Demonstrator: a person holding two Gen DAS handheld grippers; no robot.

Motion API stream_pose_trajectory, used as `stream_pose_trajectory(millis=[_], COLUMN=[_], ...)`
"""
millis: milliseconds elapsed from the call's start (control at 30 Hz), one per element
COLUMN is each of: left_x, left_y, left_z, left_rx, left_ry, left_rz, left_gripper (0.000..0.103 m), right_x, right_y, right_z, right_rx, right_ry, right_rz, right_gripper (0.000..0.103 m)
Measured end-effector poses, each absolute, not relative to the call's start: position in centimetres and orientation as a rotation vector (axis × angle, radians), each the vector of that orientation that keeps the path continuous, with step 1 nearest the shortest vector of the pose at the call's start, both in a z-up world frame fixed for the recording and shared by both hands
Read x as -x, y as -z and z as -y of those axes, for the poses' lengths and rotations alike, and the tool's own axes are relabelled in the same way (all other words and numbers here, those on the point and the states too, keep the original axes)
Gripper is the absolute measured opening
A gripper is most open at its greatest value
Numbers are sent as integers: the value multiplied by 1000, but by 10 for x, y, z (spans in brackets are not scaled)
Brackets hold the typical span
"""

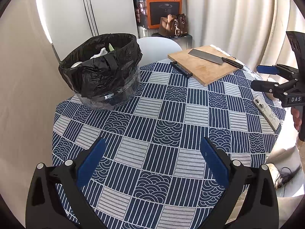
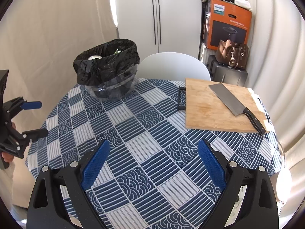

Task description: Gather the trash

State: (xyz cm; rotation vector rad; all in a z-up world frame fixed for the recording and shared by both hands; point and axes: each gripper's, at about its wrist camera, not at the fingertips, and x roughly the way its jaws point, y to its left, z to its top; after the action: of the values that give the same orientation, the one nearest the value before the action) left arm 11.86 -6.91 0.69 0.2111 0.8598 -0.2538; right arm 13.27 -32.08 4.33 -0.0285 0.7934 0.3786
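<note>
Blue-and-white patterned cloth covers the round desk (image 1: 164, 114), and most of its middle lies bare, giving wide open room between the things set near its rim. Both tongs hang above the near side with nothing in them: the left tongs (image 1: 152, 152) have their blue pads spread wide apart, and the right tongs (image 2: 153, 154) are spread just as wide. From the left wrist view the right tongs sit at the desk's right edge, above a phone (image 1: 266, 112) lying close to that edge. A clear bin (image 1: 106, 72) lined with a black bag stands at the far left edge, holding white crumpled paper and a green scrap. At the far right a wooden cutting board (image 2: 215, 106) reaches the rim, with a cleaver (image 2: 234, 105) flat on it, its handle pointing to the board's near right corner. A white chair (image 2: 173, 64) backs onto the far edge between bin and board.
</note>
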Motion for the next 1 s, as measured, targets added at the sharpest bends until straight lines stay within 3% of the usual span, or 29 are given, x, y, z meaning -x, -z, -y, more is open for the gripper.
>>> stream_pose_trajectory(millis=[1000], left_x=[-118], left_y=[-9], left_z=[55], left_rx=[-216], left_ry=[230], left_rz=[-860], left_gripper=[97], right_x=[-142], right_y=[-46], right_z=[307], right_rx=[44], right_ry=[-391], right_rz=[-797], right_gripper=[89])
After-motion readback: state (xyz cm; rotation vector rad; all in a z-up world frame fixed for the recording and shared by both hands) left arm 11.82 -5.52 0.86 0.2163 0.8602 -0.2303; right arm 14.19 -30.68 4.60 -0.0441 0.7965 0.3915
